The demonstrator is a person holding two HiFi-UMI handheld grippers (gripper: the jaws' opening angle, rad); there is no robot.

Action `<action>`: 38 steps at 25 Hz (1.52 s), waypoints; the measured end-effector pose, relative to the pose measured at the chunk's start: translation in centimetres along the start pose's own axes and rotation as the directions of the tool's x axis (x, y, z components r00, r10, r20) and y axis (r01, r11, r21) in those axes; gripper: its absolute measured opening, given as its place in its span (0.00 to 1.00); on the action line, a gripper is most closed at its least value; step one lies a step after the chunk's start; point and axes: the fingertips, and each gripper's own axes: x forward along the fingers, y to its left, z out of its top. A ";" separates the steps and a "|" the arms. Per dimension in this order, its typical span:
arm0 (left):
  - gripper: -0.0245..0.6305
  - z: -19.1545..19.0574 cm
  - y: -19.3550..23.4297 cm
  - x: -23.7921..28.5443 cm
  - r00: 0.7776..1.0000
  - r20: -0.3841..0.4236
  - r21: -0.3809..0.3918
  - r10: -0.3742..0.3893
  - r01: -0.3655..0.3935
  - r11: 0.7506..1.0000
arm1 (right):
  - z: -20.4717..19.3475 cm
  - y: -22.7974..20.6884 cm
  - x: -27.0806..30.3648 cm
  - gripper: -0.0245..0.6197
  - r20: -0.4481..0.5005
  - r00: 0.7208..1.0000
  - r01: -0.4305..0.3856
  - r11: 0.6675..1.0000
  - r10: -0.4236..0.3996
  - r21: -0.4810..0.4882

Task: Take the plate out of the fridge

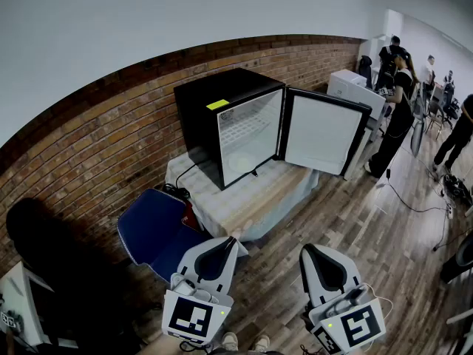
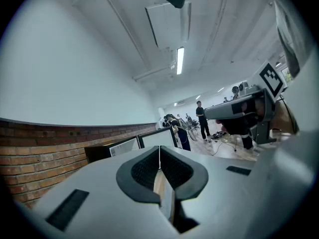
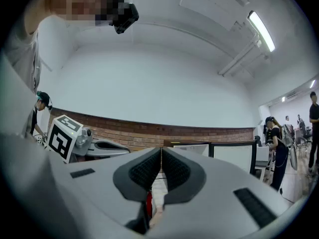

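Observation:
A black mini fridge (image 1: 201, 113) stands on a cloth-covered table (image 1: 255, 202) against the brick wall. Its door (image 1: 323, 133) hangs wide open to the right. The inside (image 1: 247, 143) is white with a wire shelf, and I cannot make out a plate in it from here. My left gripper (image 1: 230, 240) and right gripper (image 1: 307, 248) are held low in front of the table, well short of the fridge, both pointing toward it. Each has its jaws shut with nothing between them. The fridge door (image 2: 157, 138) shows past the left gripper (image 2: 159, 148), and the fridge door (image 3: 234, 156) past the right gripper (image 3: 161, 151).
A blue chair (image 1: 151, 231) stands left of the table, close to my left gripper. Several people (image 1: 399, 102) stand by desks at the far right. A cable (image 1: 414, 207) runs over the wooden floor to the right of the table.

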 end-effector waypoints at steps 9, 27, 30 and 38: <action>0.07 0.1 -1.1 -0.5 1.000 -0.017 -0.005 -0.005 0.005 1.000 | -0.2 -0.5 -1.1 0.09 -0.010 1.000 0.008 1.000 -0.008 0.029; 0.07 0.2 -4.0 1.5 0.999 -0.040 0.006 0.035 -0.035 0.999 | -1.5 -3.8 -2.8 0.09 -0.014 1.000 -0.024 0.999 0.025 0.047; 0.07 0.2 -4.6 1.8 0.998 -0.041 0.008 0.048 -0.048 0.999 | -1.8 -4.7 -3.2 0.09 -0.013 0.999 -0.029 0.998 0.030 0.049; 0.07 0.3 -5.6 2.1 0.997 -0.039 0.017 0.063 -0.063 0.998 | -2.3 -5.7 -3.7 0.09 -0.012 0.999 -0.040 0.998 0.041 0.053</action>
